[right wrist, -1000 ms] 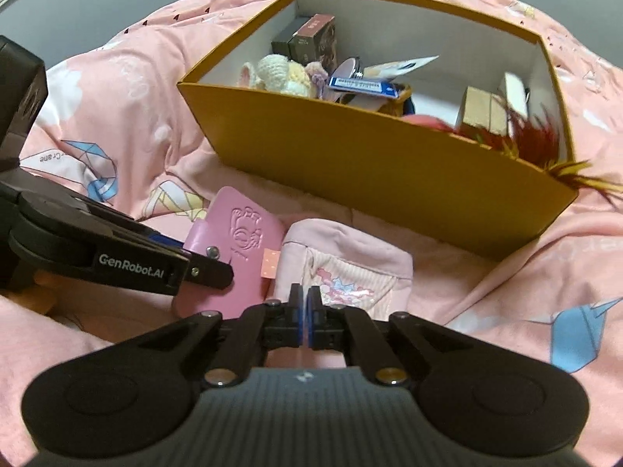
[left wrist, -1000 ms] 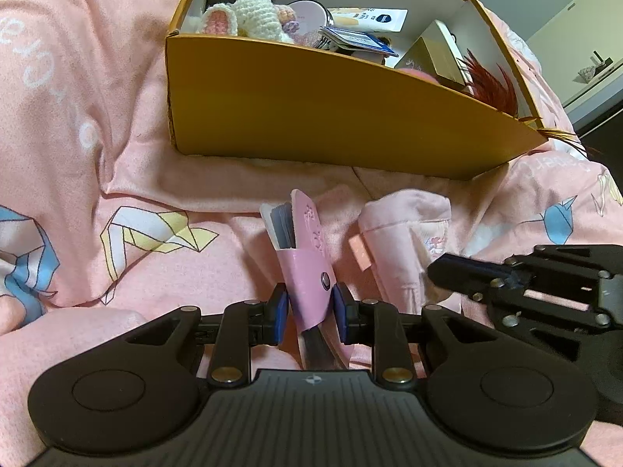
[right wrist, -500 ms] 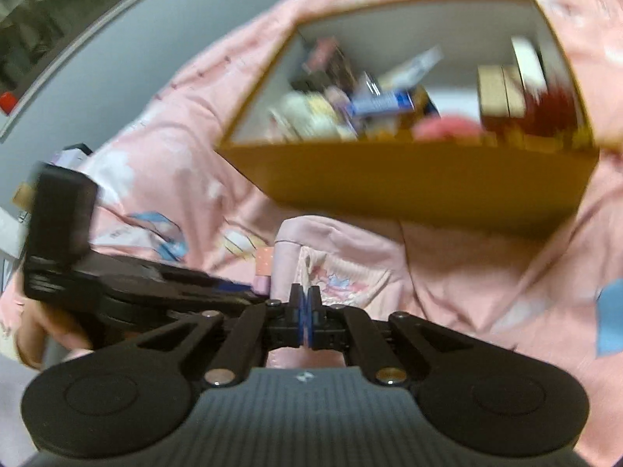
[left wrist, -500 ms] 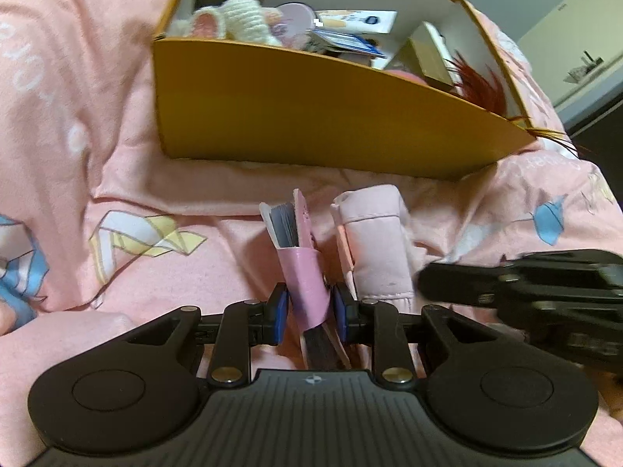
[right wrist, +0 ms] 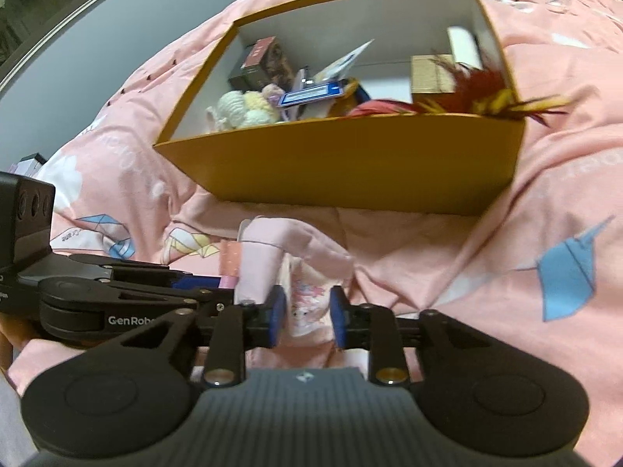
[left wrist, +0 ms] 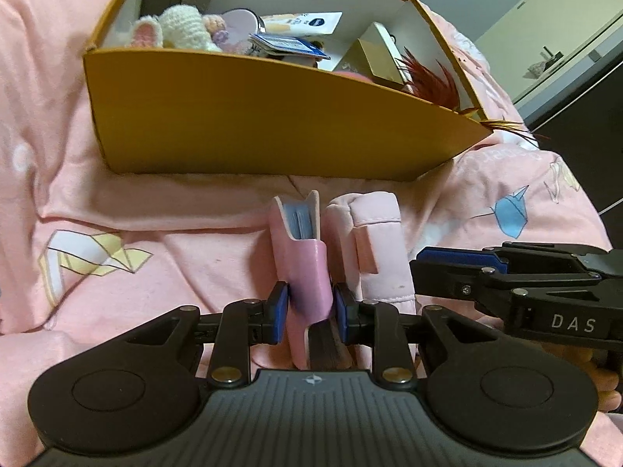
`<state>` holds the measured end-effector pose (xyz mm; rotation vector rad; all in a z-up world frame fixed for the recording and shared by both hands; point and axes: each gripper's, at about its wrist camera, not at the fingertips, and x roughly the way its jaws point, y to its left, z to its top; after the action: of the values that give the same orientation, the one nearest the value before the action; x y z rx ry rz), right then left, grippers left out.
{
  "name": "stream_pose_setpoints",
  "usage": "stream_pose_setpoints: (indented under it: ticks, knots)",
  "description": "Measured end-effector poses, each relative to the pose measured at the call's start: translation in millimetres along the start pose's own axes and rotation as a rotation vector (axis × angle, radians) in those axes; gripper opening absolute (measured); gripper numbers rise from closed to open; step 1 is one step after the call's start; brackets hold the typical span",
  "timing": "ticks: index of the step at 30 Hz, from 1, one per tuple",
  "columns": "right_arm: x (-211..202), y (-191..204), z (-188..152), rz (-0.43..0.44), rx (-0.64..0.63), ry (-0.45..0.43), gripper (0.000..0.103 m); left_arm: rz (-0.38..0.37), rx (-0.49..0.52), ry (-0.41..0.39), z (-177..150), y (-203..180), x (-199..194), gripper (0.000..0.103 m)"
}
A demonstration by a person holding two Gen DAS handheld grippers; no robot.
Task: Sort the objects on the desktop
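A soft matt cotton-looking quilt (left wrist: 163,210) is lying creased under everything. The box (left wrist: 272,124) is showing smooth matt card, ochre outside and white inside. The pink card case (left wrist: 305,268) is looking like smooth, faintly sheened faux leather, while the pink pouch (left wrist: 383,253) is plain stitched cloth. A crocheted yarn toy (left wrist: 183,25) is looking nubbly, and the red feathers (right wrist: 483,89) wispy.

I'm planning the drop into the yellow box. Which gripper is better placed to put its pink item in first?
Left. The left gripper is clamped on the pink card holder, facing the yellow box. The right gripper is opening, its pads apart around the pink pouch, so it has no grip.
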<state>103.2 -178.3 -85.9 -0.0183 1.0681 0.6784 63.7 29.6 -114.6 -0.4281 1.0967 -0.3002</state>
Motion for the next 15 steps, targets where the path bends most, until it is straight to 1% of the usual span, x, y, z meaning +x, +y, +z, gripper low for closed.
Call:
stream_pose_setpoints:
  ticks: [5,6,7,9,10,13,15]
  knots:
    - [-8,2,2,-0.001,0.009,-0.029,0.033,0.001,0.005,0.007,0,-1,4,0.029]
    - [-10,4,3,0.011,0.007,-0.036,0.036,-0.002,0.008,0.008,-1,-2,4,0.029]
    - [-13,6,3,0.038,0.009,-0.042,0.042,-0.006,0.013,0.008,-1,-3,5,0.030]
    - [-17,11,4,0.071,0.001,-0.046,0.044,0.000,0.029,0.007,-2,-6,4,0.030]
    - [-17,16,5,0.070,-0.018,-0.048,0.047,0.004,0.035,0.006,-2,-7,4,0.030]
    - [-9,27,4,0.010,-0.059,-0.028,0.048,0.007,0.031,0.009,-3,-5,3,0.030]
    - [-2,24,4,-0.026,-0.042,-0.001,0.047,0.000,0.019,0.015,-3,-3,4,0.030]
